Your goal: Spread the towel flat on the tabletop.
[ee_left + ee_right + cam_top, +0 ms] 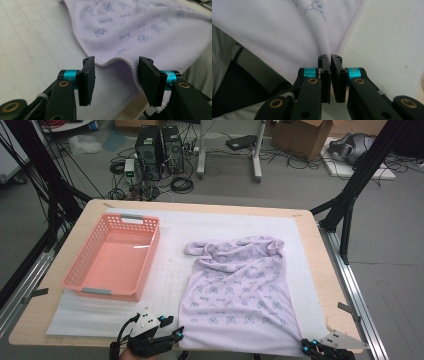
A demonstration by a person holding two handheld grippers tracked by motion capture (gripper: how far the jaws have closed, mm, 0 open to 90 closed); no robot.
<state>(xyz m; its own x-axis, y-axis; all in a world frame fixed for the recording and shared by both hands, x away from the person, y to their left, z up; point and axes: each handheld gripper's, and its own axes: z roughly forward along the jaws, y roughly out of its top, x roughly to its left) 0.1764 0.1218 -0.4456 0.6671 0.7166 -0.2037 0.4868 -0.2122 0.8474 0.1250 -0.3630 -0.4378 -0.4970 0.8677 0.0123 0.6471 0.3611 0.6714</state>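
Lilac printed towel (pixel 239 287) spread flat on white foam mat (pixel 170 245), right half of the wooden table (pixel 305 220), far edge bunched and rumpled, near edge hanging just over the table's front lip. Pink plastic basket (pixel 114 256) on the mat's left half, well apart from the towel.

Left gripper (pixel 172 334) at the towel's near left corner, jaws standing apart at a middling gap. In the left gripper view (pixel 116 75) hem curls up between the pads, cloth lying against the right-hand pad (pixel 147 77); no pinch, other pad clear of it.

Right gripper (pixel 306 346) at the near right corner, low at the table edge. In the right gripper view (pixel 330 60) jaws pressed together, a fold of towel corner running down into the closed tips; probably clamped on it, though the cloth inside the pads is hidden
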